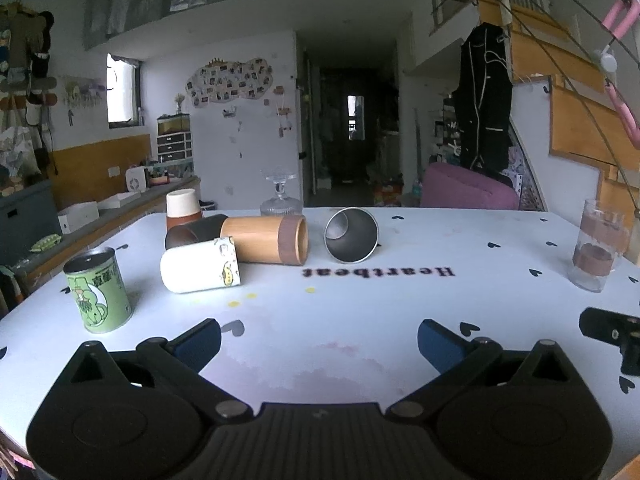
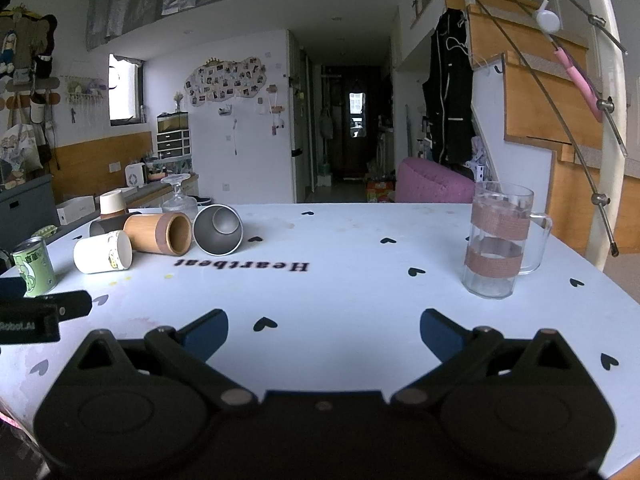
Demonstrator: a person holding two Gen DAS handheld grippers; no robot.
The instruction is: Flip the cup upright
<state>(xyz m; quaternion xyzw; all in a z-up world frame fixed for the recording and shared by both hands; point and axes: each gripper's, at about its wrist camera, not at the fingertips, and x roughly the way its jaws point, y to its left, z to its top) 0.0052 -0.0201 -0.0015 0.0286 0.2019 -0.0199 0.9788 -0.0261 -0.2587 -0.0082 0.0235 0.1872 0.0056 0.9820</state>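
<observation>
Steel cup (image 1: 351, 235) sideways, mouth facing camera

The dark cup (image 1: 192, 234) lies mostly hidden behind the white cup (image 1: 200, 266) and bamboo cup (image 1: 266, 238).

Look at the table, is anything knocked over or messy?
Yes. Four cups lie tipped on their sides together: the metal cup, bamboo cup, white cup and a dark cup behind. Faint pinkish stains mark the tablecloth near the tongs.
</observation>
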